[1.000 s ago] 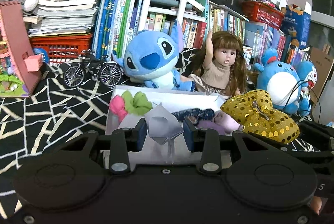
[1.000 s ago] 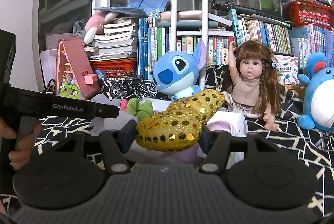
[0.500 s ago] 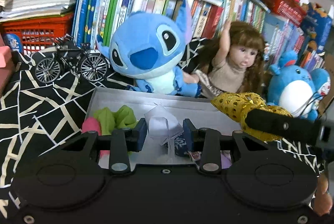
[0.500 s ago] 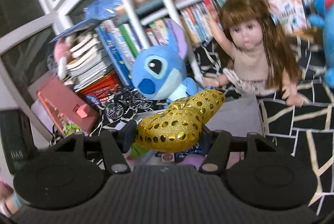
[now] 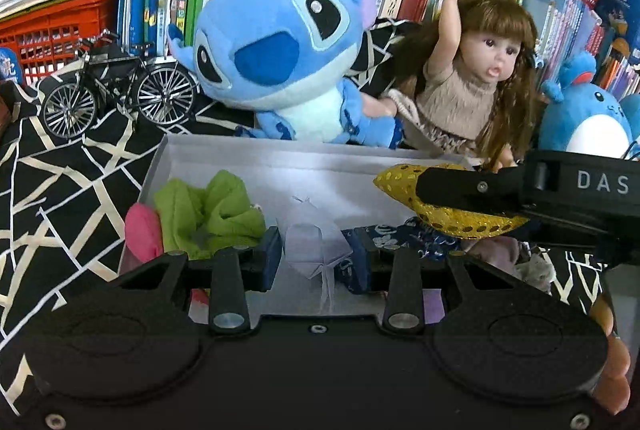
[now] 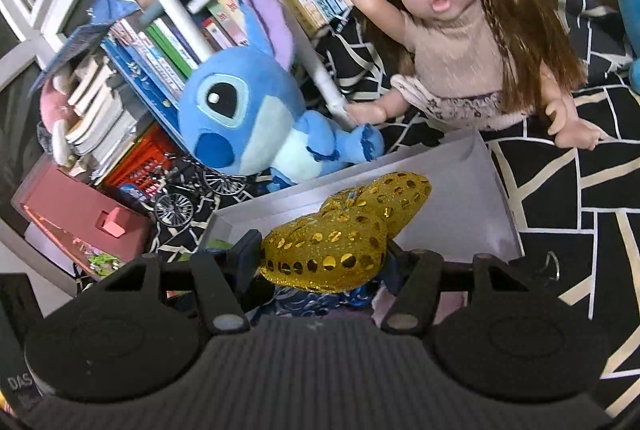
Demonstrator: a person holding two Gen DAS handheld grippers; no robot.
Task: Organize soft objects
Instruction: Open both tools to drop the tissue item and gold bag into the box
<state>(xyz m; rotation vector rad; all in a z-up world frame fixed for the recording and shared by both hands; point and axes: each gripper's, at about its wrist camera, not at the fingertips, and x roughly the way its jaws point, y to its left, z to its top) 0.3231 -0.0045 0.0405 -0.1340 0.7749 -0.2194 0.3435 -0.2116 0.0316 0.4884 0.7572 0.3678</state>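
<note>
While both bows hang over white box [image 5: 256, 165], left gripper [image 5: 318, 254] pinches sheer white bow [image 5: 316, 246]: weightless, crushable, best held at knot. Right gripper [image 6: 324, 262] clamps gold sequin bow [image 6: 340, 234]: padded, springy, slippery sequins; grip centre.
</note>
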